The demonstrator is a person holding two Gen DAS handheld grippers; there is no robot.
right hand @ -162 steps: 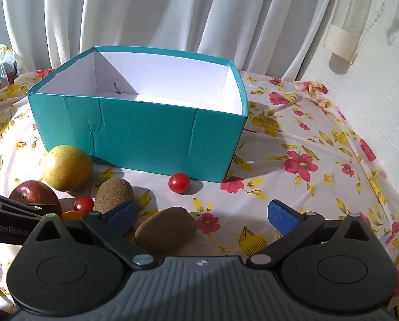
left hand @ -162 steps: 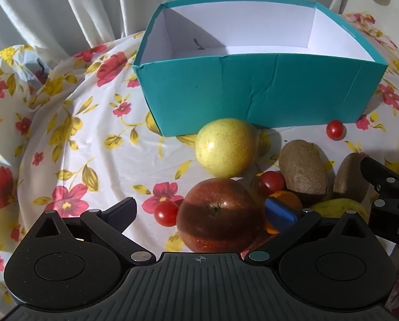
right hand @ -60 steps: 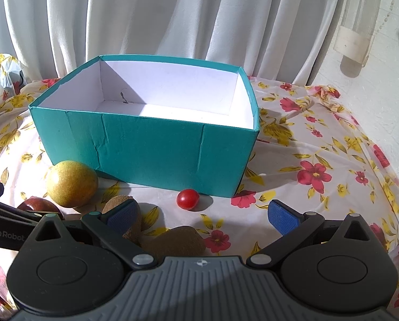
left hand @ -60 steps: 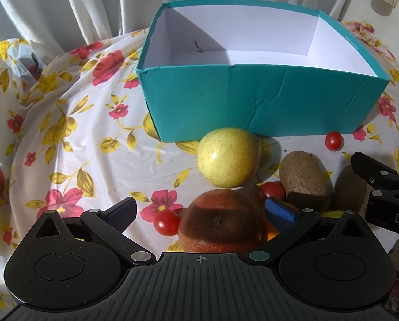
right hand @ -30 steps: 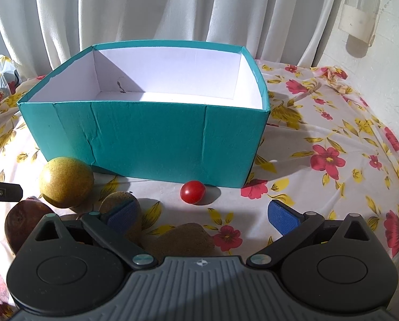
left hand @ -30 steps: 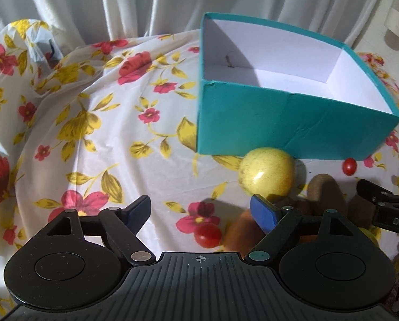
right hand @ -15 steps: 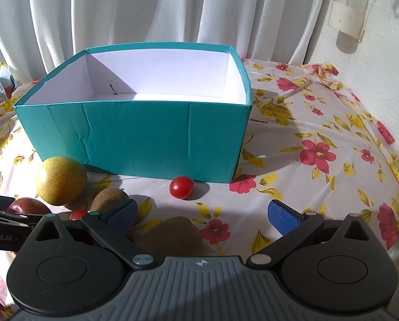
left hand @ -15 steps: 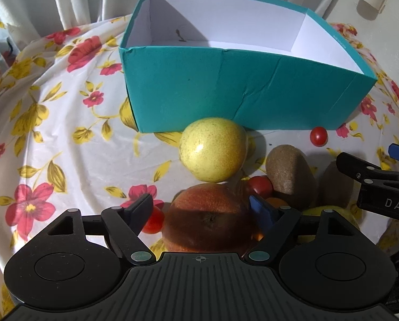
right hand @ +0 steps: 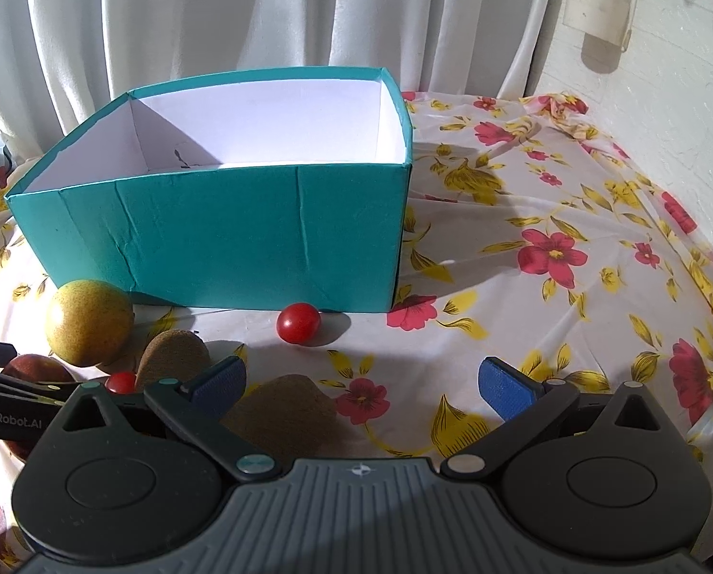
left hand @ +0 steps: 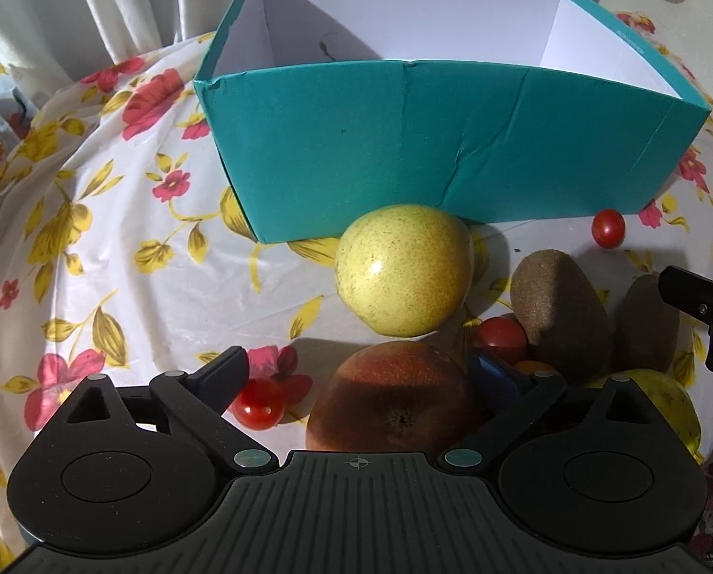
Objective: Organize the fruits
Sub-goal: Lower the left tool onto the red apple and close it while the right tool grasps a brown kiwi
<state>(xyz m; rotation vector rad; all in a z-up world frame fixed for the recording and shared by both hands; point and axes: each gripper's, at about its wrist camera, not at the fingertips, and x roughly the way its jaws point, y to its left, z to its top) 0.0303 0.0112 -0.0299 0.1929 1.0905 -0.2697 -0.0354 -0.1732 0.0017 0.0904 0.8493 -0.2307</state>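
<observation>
With its jaws just spread wide around the apple (left hand: 394, 392), the left gripper (left hand: 363, 375) risks nudging the tomato (left hand: 259, 405) away.

In the left wrist view the gripper body hides the lower part of the red apple (left hand: 394, 394); the right blue pad sits mostly behind that apple; an orange fruit (left hand: 533, 366) shows only as a sliver; the yellow-green fruit (left hand: 662, 399) is half covered; the other gripper (left hand: 705, 315) is cut off by the right edge; in the right wrist view the near kiwi (right hand: 289, 406) is partly hidden.
</observation>
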